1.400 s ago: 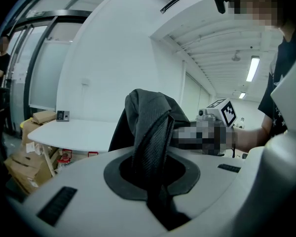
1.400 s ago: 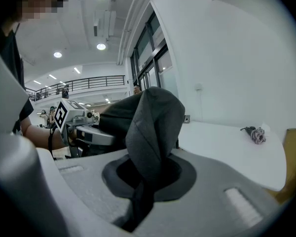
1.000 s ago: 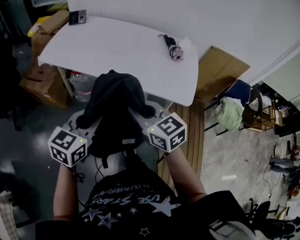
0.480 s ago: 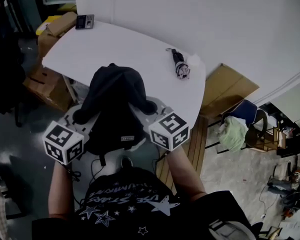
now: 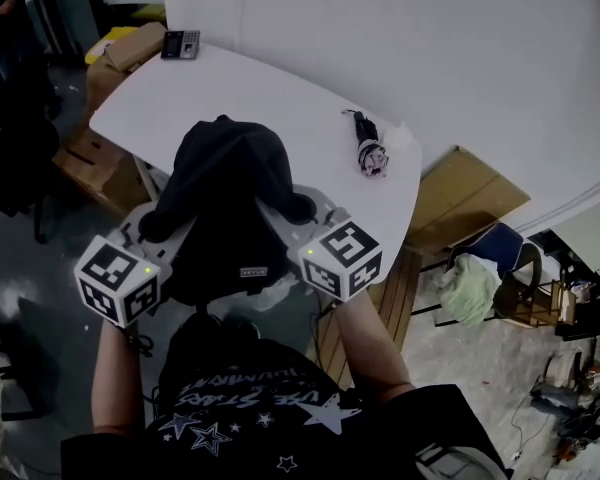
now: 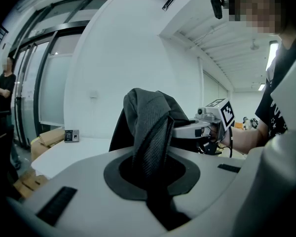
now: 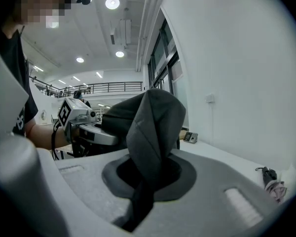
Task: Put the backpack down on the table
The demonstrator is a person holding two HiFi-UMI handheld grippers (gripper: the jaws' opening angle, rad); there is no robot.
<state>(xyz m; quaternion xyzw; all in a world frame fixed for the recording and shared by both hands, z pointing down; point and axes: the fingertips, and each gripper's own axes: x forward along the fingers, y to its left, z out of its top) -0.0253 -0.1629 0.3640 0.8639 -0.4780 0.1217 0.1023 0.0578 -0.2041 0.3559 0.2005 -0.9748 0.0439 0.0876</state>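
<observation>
The black backpack hangs between my two grippers, its top over the near edge of the white table. My left gripper is shut on a mesh strap at the backpack's left side. My right gripper is shut on a fold of dark fabric at its right side. In the left gripper view the right gripper's marker cube shows beyond the bag. In the right gripper view the left gripper's cube shows the same way. The bag's lower part hangs in front of the table, above the floor.
A small dark bundle lies near the table's right end, and a dark keypad device at its far left corner. Cardboard boxes stand under the left end. A flat cardboard sheet and a chair with green cloth are at the right.
Both grippers have carried the backpack forward and slightly up, so its top now reaches over the table's near edge. Both grips are unchanged.
</observation>
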